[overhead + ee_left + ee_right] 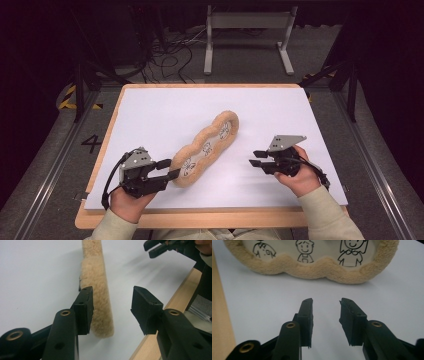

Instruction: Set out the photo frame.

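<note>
Long tan plush cushion w/ cartoon-print white centre [206,149] lies flat on white table sheet [150,115]; L gripper [167,169] & R gripper [257,158] are held released, nothing clamped, prob. for regrip.

A: What sits beneath everything?

B: A wooden table [200,220] with a pale edge, covered by a white sheet [165,110].

A: And past it, towards twelve o'clock?

B: A grey floor [240,75], and on it a white metal frame [248,35] on two long feet. At eleven o'clock black cables [165,57] lie tangled.

A: The sides?

B: At nine o'clock there is yellow-and-black hazard tape [67,97] and a dark number four [91,143] marked on the floor. Metal rails [380,170] run along three o'clock. The far room is dark; light falls on the table.
</note>
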`<state>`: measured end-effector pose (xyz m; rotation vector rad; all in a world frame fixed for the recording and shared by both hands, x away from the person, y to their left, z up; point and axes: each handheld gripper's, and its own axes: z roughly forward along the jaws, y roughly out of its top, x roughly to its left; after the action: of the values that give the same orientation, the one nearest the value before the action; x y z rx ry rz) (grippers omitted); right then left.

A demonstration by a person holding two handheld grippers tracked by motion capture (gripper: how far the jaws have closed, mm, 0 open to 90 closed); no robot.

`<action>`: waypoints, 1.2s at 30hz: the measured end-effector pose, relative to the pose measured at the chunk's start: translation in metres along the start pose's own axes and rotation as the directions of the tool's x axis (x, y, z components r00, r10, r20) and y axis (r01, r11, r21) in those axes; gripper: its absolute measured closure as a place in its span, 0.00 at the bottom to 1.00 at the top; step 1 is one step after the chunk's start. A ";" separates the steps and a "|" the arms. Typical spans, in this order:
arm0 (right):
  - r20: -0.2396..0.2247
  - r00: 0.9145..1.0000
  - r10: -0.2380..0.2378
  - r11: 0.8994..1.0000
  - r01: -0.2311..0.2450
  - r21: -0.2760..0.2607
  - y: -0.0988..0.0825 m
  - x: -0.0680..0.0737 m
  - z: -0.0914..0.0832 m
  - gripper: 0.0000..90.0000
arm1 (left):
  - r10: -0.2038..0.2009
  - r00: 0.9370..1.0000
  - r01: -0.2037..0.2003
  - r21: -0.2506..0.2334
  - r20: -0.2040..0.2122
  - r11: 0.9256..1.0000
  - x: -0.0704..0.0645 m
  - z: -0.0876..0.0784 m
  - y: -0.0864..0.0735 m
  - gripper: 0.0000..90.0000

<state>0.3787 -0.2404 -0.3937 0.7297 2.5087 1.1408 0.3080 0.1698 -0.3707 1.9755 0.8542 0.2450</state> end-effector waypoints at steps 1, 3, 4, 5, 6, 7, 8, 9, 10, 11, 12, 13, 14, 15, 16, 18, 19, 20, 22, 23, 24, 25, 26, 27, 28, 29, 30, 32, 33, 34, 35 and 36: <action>0.004 1.000 0.000 1.000 0.000 0.002 0.003 -0.003 0.003 0.69 | -0.004 1.000 0.004 -0.002 -0.006 1.000 0.001 -0.001 -0.002 0.59; 0.016 1.000 -0.010 1.000 0.010 -0.004 0.009 -0.010 0.010 0.68 | -0.015 1.000 0.015 0.007 -0.008 1.000 0.004 -0.002 -0.005 0.59; 0.017 1.000 -0.008 1.000 0.009 -0.011 0.011 -0.013 0.013 0.67 | -0.022 1.000 0.023 0.010 -0.008 1.000 0.005 -0.002 -0.006 0.58; 0.007 1.000 0.004 1.000 -0.004 -0.014 0.013 -0.017 0.017 0.67 | -0.026 1.000 0.026 0.011 -0.013 1.000 0.005 -0.002 -0.007 0.57; 0.004 1.000 0.009 1.000 -0.009 -0.014 0.015 -0.020 0.021 0.67 | -0.031 0.999 0.031 0.015 -0.014 0.999 0.005 -0.002 -0.008 0.55; 0.003 1.000 0.017 1.000 -0.017 -0.013 0.017 -0.024 0.024 0.68 | -0.033 0.999 0.033 0.020 -0.014 0.999 0.006 -0.001 -0.008 0.52; -0.002 1.000 0.026 0.999 -0.026 -0.018 0.019 -0.027 0.027 0.68 | -0.035 0.999 0.036 0.025 -0.018 0.999 0.006 -0.001 -0.009 0.50; -0.007 0.999 0.036 0.999 -0.036 -0.035 0.021 -0.030 0.030 0.67 | -0.037 0.999 0.038 0.025 -0.021 0.999 0.006 0.000 -0.010 0.49; -0.013 0.999 0.048 0.998 -0.049 -0.035 0.022 -0.033 0.032 0.66 | -0.037 0.999 0.037 0.027 -0.024 0.999 0.007 0.000 -0.010 0.48; 0.000 0.999 0.042 0.999 -0.042 -0.033 0.024 -0.035 0.035 0.65 | -0.044 0.999 0.045 0.031 -0.025 0.999 0.007 0.001 -0.011 0.47; 0.012 0.999 0.040 0.999 -0.040 -0.029 0.026 -0.038 0.036 0.65 | -0.047 0.999 0.048 0.031 -0.027 0.998 0.007 0.002 -0.012 0.47; 0.007 0.999 0.051 0.998 -0.051 -0.027 0.028 -0.041 0.037 0.64 | -0.048 0.998 0.049 0.034 -0.033 0.998 0.008 0.003 -0.013 0.47; 0.002 0.998 0.062 0.998 -0.062 -0.030 0.030 -0.044 0.039 0.63 | -0.050 0.998 0.051 0.034 -0.036 0.998 0.008 0.004 -0.014 0.47; 0.005 0.998 0.063 0.997 -0.063 -0.043 0.031 -0.046 0.040 0.61 | -0.059 0.998 0.060 0.038 -0.038 0.997 0.008 0.005 -0.015 0.46; 0.004 0.997 0.074 0.996 -0.074 -0.042 0.033 -0.048 0.041 0.60 | -0.058 0.997 0.060 0.042 -0.042 0.997 0.009 0.006 -0.016 0.45; 0.007 0.997 0.075 0.996 -0.075 -0.039 0.035 -0.051 0.043 0.60 | -0.062 0.997 0.064 0.045 -0.039 0.997 0.009 0.008 -0.016 0.44; 0.014 0.997 0.081 0.996 -0.080 -0.039 0.037 -0.054 0.045 0.59 | -0.067 0.997 0.069 0.049 -0.038 0.996 0.010 0.009 -0.017 0.43; 0.014 0.996 0.085 0.996 -0.085 -0.041 0.040 -0.057 0.047 0.57 | -0.068 0.997 0.070 0.051 -0.032 0.996 0.011 0.011 -0.018 0.42; 0.022 0.996 0.089 0.995 -0.088 -0.046 0.043 -0.061 0.051 0.53 | -0.083 0.996 0.084 0.060 -0.029 0.995 0.013 0.014 -0.019 0.40; 0.025 0.996 0.090 0.995 -0.089 -0.046 0.045 -0.064 0.055 0.52 | -0.087 0.996 0.088 0.066 -0.026 0.994 0.014 0.015 -0.019 0.38; 0.030 0.996 0.087 0.995 -0.085 -0.046 0.046 -0.066 0.057 0.51 | -0.086 0.996 0.088 0.066 -0.026 0.994 0.016 0.017 -0.020 0.38; 0.035 0.996 0.080 0.996 -0.078 -0.040 0.047 -0.068 0.061 0.51 | -0.093 0.995 0.094 0.067 -0.020 0.993 0.017 0.019 -0.020 0.37; 0.040 0.996 0.078 0.997 -0.077 -0.031 0.047 -0.070 0.064 0.51 | -0.102 0.995 0.103 0.072 -0.017 0.992 0.018 0.020 -0.021 0.36; 0.040 0.996 0.082 0.996 -0.080 -0.032 0.047 -0.073 0.068 0.50 | -0.114 0.993 0.115 0.084 -0.014 0.990 0.018 0.022 -0.021 0.35; 0.036 0.995 0.089 0.996 -0.088 -0.028 0.047 -0.076 0.072 0.49 | -0.106 0.994 0.107 0.089 -0.014 0.990 0.020 0.025 -0.022 0.34; 0.034 0.995 0.093 0.995 -0.092 -0.027 0.047 -0.078 0.076 0.48 | -0.109 0.994 0.110 0.098 -0.016 0.989 0.020 0.028 -0.023 0.33; 0.030 0.995 0.095 0.995 -0.094 -0.026 0.047 -0.080 0.078 0.48 | -0.118 0.993 0.119 0.116 -0.015 0.986 0.021 0.032 -0.024 0.33; 0.014 0.994 0.104 0.994 -0.104 -0.024 0.048 -0.085 0.085 0.47 | -0.117 0.993 0.119 0.140 -0.018 0.983 0.023 0.040 -0.026 0.33; 0.006 0.994 0.109 0.994 -0.109 -0.021 0.048 -0.086 0.088 0.45 | -0.120 0.993 0.121 0.146 -0.019 0.982 0.023 0.043 -0.027 0.33; -0.001 0.994 0.108 0.994 -0.108 -0.015 0.049 -0.087 0.091 0.44 | -0.118 0.993 0.119 0.150 -0.018 0.981 0.023 0.046 -0.027 0.33; -0.009 0.995 0.103 0.995 -0.103 -0.010 0.050 -0.088 0.093 0.43 | -0.116 0.993 0.118 0.153 -0.016 0.981 0.022 0.048 -0.027 0.33; -0.021 0.995 0.100 0.995 -0.100 -0.011 0.052 -0.088 0.096 0.42 | -0.112 0.994 0.112 0.161 -0.011 0.981 0.022 0.052 -0.027 0.33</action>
<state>0.5122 -0.2016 -0.4116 0.8530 2.5048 1.2011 0.3366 0.1572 -0.4242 2.0685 1.0103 0.1153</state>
